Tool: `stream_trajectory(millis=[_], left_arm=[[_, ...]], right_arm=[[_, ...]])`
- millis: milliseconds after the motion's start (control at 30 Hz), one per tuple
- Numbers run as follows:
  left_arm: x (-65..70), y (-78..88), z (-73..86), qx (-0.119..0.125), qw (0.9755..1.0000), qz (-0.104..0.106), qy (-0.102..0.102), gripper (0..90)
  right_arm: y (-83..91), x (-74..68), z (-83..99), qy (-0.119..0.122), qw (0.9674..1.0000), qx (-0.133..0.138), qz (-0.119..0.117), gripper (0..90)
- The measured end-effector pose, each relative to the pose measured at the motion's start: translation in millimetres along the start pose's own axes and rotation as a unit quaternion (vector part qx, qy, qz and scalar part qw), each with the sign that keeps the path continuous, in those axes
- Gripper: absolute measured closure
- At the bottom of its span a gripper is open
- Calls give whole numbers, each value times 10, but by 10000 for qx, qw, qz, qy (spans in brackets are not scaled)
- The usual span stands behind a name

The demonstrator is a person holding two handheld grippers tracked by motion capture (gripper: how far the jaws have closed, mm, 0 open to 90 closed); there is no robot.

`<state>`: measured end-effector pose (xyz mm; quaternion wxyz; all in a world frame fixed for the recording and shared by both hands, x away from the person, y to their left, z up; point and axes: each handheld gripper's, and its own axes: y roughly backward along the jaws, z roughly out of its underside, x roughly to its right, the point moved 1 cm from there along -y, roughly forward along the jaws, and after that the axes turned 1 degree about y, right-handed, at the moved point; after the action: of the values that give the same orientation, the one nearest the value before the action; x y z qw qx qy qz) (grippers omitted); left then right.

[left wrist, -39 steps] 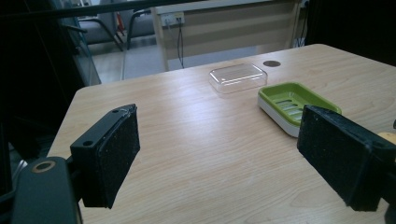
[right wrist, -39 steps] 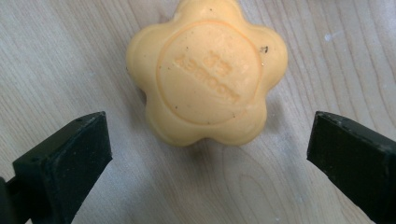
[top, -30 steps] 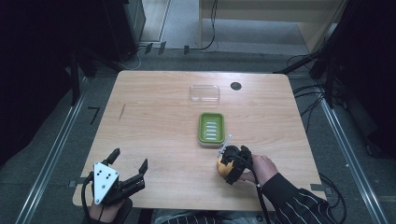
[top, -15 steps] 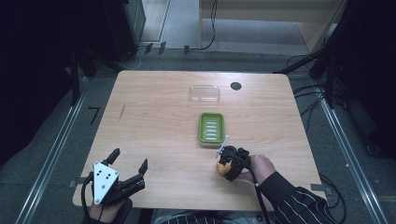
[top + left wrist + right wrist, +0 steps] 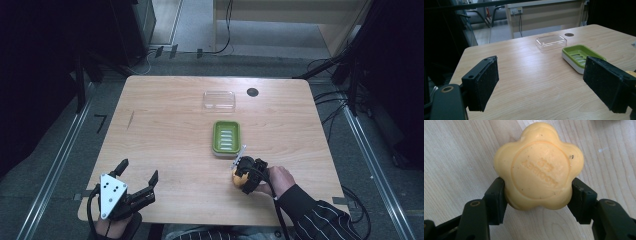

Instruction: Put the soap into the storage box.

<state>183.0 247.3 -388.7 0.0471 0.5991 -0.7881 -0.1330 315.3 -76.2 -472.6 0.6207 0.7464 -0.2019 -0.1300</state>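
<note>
Two jaws of the right gripper (image 5: 537, 202) have just closed on the flower-shaped yellow soap (image 5: 539, 167) near the table's (image 5: 165, 125) front edge, ready to carry it to the green soap dish (image 5: 226, 137) just beyond. Left gripper (image 5: 137, 187), idle at the front-left corner, gapes empty.

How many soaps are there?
1. The yellow flower-shaped soap sits between the right gripper's jaws, on the table just below the green soap dish.

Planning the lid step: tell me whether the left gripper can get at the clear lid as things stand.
Probably yes. The left gripper is open and holds nothing, and bare table lies between it and the clear lid. The green soap dish sits off to the side, though it is a long reach.
</note>
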Motion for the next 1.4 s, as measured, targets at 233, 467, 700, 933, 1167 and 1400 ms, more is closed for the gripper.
stream_trajectory(millis=[233, 467, 700, 933, 1167, 1400], left_arm=[[-2, 8, 0, 11, 10000, -3, -3, 137], [1, 10, 0, 11, 10000, -8, -1, 137], [2, 14, 0, 10, 10000, -12, -10, 137], [-2, 20, 3, 11, 10000, -33, 9, 136], [-4, 18, 4, 2, 10000, -31, 12, 137], [0, 8, 4, -6, 10000, -27, 11, 136]], right_arm=[[53, 22, 23, -67, 9999, 119, 41, 398], [78, 29, 47, -123, 9998, 118, 82, 398], [106, 36, 64, -174, 9996, 168, 129, 398], [153, 80, 75, -274, 9991, 267, 188, 398], [172, 105, 69, -333, 9985, 334, 284, 398], [210, 142, 62, -384, 9978, 392, 375, 398]])
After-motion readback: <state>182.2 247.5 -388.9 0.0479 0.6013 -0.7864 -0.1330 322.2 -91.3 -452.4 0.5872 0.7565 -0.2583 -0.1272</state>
